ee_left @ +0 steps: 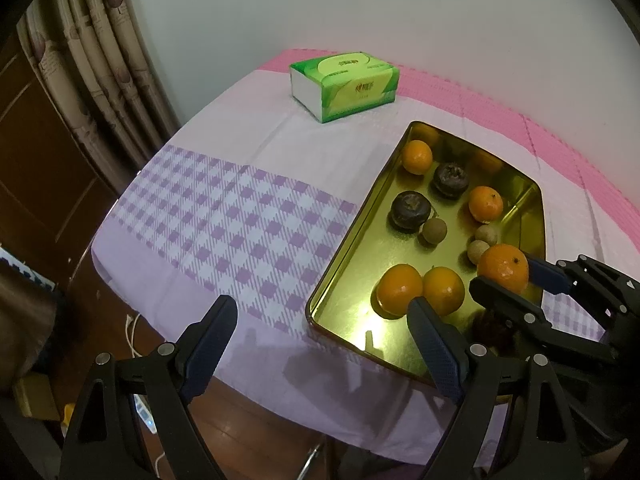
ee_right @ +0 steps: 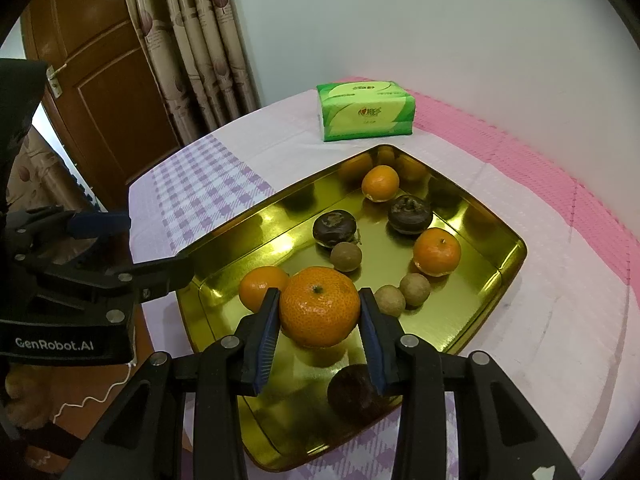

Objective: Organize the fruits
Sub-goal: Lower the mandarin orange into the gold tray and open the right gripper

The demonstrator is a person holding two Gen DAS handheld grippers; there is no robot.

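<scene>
**Right gripper holds an orange over the gold tray**

Landmark: the gold tray (ee_right: 506, 264), which sits on the surface (ee_right: 520, 360) under a lilac checked cloth.

Right gripper (ee_right: 319, 322): closed on an orange (ee_right: 319, 306), one pad on each side of the fruit, stem dimple facing up. The orange hangs above the tray's near end; a dark round fruit (ee_right: 354, 394) lies under it at the near rim.

Left gripper (ee_left: 320, 340): jaws wide apart, nothing between them, hovering at the tray's near left corner, partly over the cloth.

In the tray: four more oranges, one (ee_right: 262, 286) just left of the held one, one (ee_right: 437, 252) toward the right wall, one (ee_right: 380, 183) at the far end, and one seen only from the left wrist. Two dark flattened fruits (ee_right: 334, 227) sit mid-tray, and three small brown round fruits (ee_right: 390, 300) are scattered between them and the held orange.

Judgement on the step: this looks like placing the orange beside its like. Best target seems the near-left orange, since that groups the colours. Lower it until it touches the tray floor before letting go; the polished metal is slick and a round fruit dropped from height will likely roll into the small brown ones. Keep clear of the dark fruit below.

Writing: "GenRobot.AI" reads on the left gripper's body in the right wrist view. The green tissue pack (ee_right: 366, 110) beyond the tray's far end carries a red logo and print too small to read.
</scene>
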